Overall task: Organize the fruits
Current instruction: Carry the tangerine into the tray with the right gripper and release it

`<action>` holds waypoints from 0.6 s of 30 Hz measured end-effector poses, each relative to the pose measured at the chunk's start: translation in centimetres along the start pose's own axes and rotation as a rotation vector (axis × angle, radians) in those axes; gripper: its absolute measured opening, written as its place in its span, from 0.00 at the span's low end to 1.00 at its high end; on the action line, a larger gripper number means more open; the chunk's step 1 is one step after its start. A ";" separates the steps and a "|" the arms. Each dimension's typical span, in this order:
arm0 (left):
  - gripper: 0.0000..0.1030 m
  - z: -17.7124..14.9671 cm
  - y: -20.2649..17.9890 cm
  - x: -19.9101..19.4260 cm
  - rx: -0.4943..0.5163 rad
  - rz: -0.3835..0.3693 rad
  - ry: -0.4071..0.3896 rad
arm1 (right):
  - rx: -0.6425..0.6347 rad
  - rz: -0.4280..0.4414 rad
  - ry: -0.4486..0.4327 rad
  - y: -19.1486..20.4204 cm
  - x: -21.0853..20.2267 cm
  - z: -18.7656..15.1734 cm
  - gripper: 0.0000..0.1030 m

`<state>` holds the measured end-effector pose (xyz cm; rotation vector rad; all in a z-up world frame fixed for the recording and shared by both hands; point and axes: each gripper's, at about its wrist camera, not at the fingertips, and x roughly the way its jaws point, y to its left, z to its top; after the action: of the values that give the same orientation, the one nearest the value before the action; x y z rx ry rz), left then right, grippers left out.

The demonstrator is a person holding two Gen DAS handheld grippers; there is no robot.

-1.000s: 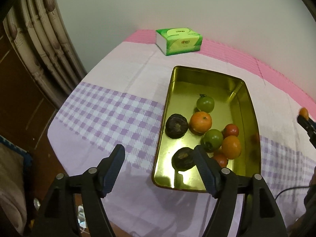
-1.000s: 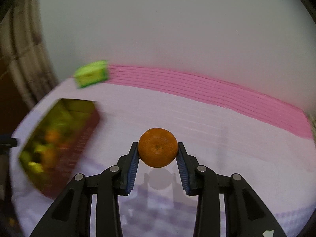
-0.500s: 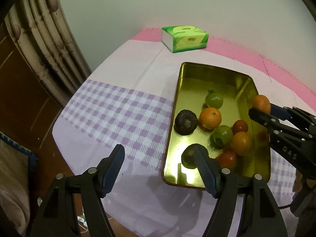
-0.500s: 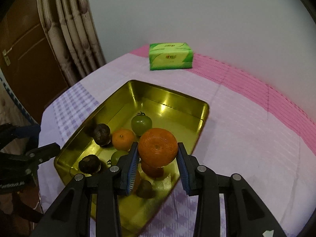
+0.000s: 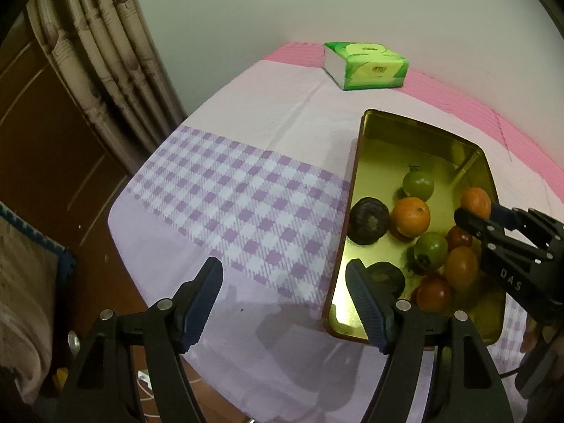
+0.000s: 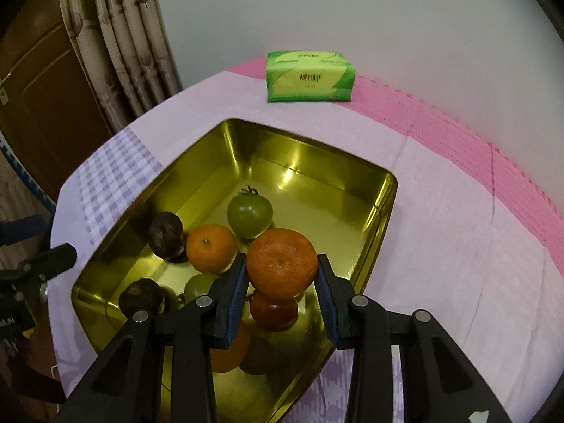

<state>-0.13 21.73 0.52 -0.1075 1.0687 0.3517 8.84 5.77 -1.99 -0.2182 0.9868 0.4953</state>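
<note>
- Your right claw (image 6: pixel 281 282) grips a mandarin (image 6: pixel 281 262) between its two blue pads, which press on either side of it; the fruit hangs over the near right part of the gold tin tray (image 6: pixel 386 190), above the fruit already there.
- Seen from the left wrist, that same mandarin (image 5: pixel 476 202) sits at the tip of the right claw (image 5: pixel 474 215), over the tray's right rim.
- Inside the tray (image 5: pixel 359 162) lie a second mandarin (image 6: pixel 210 248), a green tomato (image 6: pixel 250 215) with its stalk up, another green tomato (image 5: pixel 430 249), two dark wrinkled fruits (image 6: pixel 165 235) (image 6: pixel 142 296), a red tomato (image 6: pixel 273 310) directly under the held fruit, and an orange tomato (image 5: pixel 460 268).
- The fruit is bunched toward the tray's near end; the far end shows bare metal.
- Your left claw (image 5: pixel 283 290) is spread wide and holds nothing; it hovers over the checked purple cloth (image 5: pixel 239 204), its right finger overlapping the tray's near left corner in view.
- The tray rests on the cloth-covered surface (image 6: pixel 440 211).
- A green tissue pack (image 6: pixel 309 77) lies beyond the tray, near the wall.
- Curtains (image 6: pixel 123 42) hang to the left.
</note>
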 end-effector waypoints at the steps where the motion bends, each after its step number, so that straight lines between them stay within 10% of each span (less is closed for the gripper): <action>1: 0.71 0.0 0.0 0.0 -0.003 0.001 0.002 | 0.002 -0.006 0.004 0.0 0.1 -0.1 0.34; 15: 0.71 0.0 -0.8 -0.2 0.025 -0.036 -0.004 | 0.004 0.004 -0.003 0.5 0.1 -0.2 0.36; 18: 0.71 -0.1 -1.0 -0.3 0.038 -0.043 -0.005 | 0.007 -0.013 -0.039 0.8 -1.1 -0.1 0.49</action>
<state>0.02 20.66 0.60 -0.0956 1.0662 0.2923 7.91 6.07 -1.14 -0.2083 0.9487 0.4824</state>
